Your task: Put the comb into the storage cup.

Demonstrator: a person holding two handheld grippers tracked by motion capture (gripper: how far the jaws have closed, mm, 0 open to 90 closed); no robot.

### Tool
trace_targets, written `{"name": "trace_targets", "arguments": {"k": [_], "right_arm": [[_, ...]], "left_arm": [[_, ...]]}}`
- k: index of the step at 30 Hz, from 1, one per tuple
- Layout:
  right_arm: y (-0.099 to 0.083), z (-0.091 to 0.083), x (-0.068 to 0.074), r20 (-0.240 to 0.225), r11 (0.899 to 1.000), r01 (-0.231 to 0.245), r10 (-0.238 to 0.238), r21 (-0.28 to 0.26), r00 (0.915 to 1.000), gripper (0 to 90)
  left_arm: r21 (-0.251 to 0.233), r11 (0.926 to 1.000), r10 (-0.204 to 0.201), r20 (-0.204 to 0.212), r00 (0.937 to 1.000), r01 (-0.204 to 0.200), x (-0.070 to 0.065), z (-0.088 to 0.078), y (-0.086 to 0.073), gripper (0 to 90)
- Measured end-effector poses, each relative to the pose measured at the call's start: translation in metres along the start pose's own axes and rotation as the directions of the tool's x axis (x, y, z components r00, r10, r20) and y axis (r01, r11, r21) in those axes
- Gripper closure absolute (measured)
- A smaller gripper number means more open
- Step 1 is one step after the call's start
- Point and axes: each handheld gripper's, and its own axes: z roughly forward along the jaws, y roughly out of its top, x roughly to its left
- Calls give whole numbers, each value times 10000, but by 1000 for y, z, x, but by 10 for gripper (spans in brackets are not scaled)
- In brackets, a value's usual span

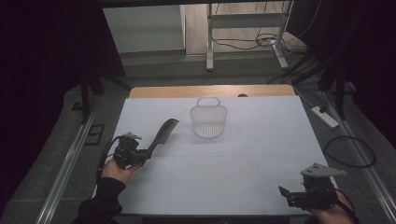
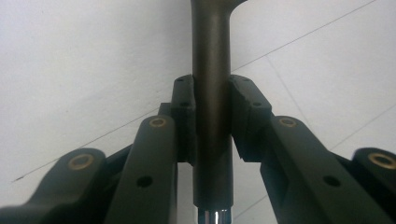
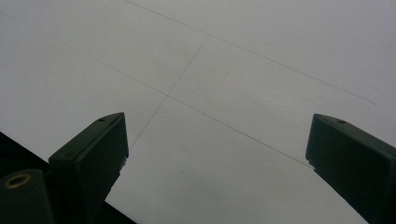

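While the high view is a bit dark, you can see the left gripper (image 1: 142,156) clamped on the handle end of a black comb (image 1: 164,131), which angles up and away toward the white mesh basket (image 1: 208,120) sitting mid-tabletop (image 1: 261,154). The right gripper (image 1: 286,193) sits at the near right corner, nothing in it.

Left gripper view: comb handle (image 2: 212,93) runs straight up between the jaws, pads pinching it on both sides, near its tail end.

Right gripper view: jaws spread wide over bare tabletop (image 3: 233,84).

My worry: the grip is so far back that the long comb could pivot or slide out, and the toothed end might catch the basket rim and tip that light thing over.
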Motion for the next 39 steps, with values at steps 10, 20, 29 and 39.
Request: {"name": "trace_targets", "arguments": {"k": [10,20,29,39], "right_arm": [[0,0,0,9,10000,54,-54,5,10000,62],[0,0,0,10,10000,79,-79,-13,10000,62],[0,0,1,1,10000,91,-91,-37,10000,61],[0,-1,1,0,9999,91,-91,-62,10000,60]], "left_arm": [[-740,9973,5,242,9997,13,-7,-13,-2,725],[-1555,9877,176,198,9996,-143,-16,-29,-7,725],[-2083,9776,350,141,9993,-313,-25,-40,-13,725],[-2684,9624,483,168,9987,-421,-38,-50,-21,725]]}}
